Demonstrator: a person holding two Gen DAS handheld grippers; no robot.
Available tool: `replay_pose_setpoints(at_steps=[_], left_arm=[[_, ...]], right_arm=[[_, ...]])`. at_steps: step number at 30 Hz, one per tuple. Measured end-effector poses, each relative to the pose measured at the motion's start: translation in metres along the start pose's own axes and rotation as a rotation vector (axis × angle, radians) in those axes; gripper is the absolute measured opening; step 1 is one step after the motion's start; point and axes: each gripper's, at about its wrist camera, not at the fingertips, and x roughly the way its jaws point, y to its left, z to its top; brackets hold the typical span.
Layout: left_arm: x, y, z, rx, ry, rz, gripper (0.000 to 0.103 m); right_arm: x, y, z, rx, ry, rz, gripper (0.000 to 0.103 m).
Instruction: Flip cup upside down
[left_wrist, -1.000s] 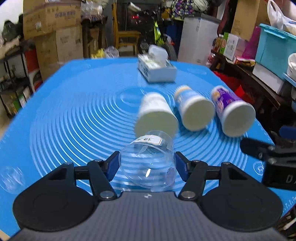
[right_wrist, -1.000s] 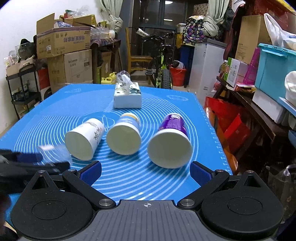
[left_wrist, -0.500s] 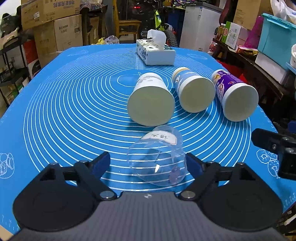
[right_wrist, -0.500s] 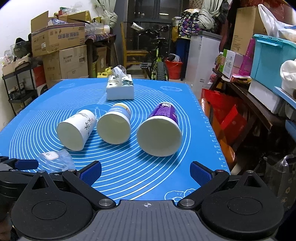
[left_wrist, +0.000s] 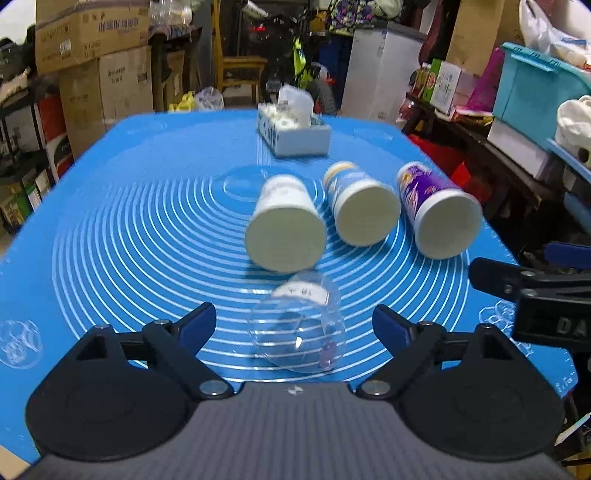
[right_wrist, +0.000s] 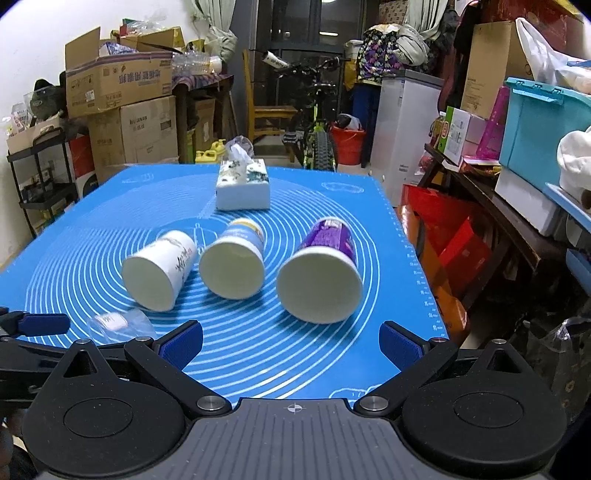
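At lower centre of the left wrist view, the clear plastic cup (left_wrist: 301, 328) is seen on its side on the blue mat (left_wrist: 129, 229), between the released left tongs (left_wrist: 294, 326), untouched. The right tongs (right_wrist: 291, 341) are spread too, holding nothing. 3 paper cups (right_wrist: 236, 267) lie beyond on the worktop; boxes crowd the room.

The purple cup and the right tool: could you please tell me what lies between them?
Nothing but bare blue mat. In the right wrist view, the purple cup lies on its side ahead of the open right tool, with only the mat's white rings between.
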Motion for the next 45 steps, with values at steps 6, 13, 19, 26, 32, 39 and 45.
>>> replay_pose_setpoints(at_steps=[6,13,19,26,32,39,45], left_arm=[[-0.026,0.016,0.011,-0.009,-0.030,0.040,0.092],[-0.028,0.052,0.015,-0.026,-0.023,0.135,0.093],[-0.017,0.091,0.013,-0.098,0.009,0.188,0.093],[-0.008,0.109,0.002,-0.111,0.031,0.226,0.093],[-0.006,0.109,-0.002,-0.103,0.036,0.209,0.093],[-0.005,0.109,-0.005,-0.112,0.042,0.196,0.093],[-0.006,0.108,-0.006,-0.121,0.046,0.187,0.093]], right_arm=[[0.001,0.007,0.018,-0.011,0.041,0.080,0.101],[0.023,0.033,0.040,0.004,0.151,0.188,0.101],[0.056,0.053,0.050,0.085,0.320,0.277,0.097],[0.092,0.064,0.046,0.222,0.468,0.283,0.090],[0.111,0.076,0.044,0.252,0.539,0.295,0.081],[0.118,0.085,0.038,0.278,0.590,0.364,0.063],[0.118,0.082,0.036,0.289,0.577,0.399,0.061]])
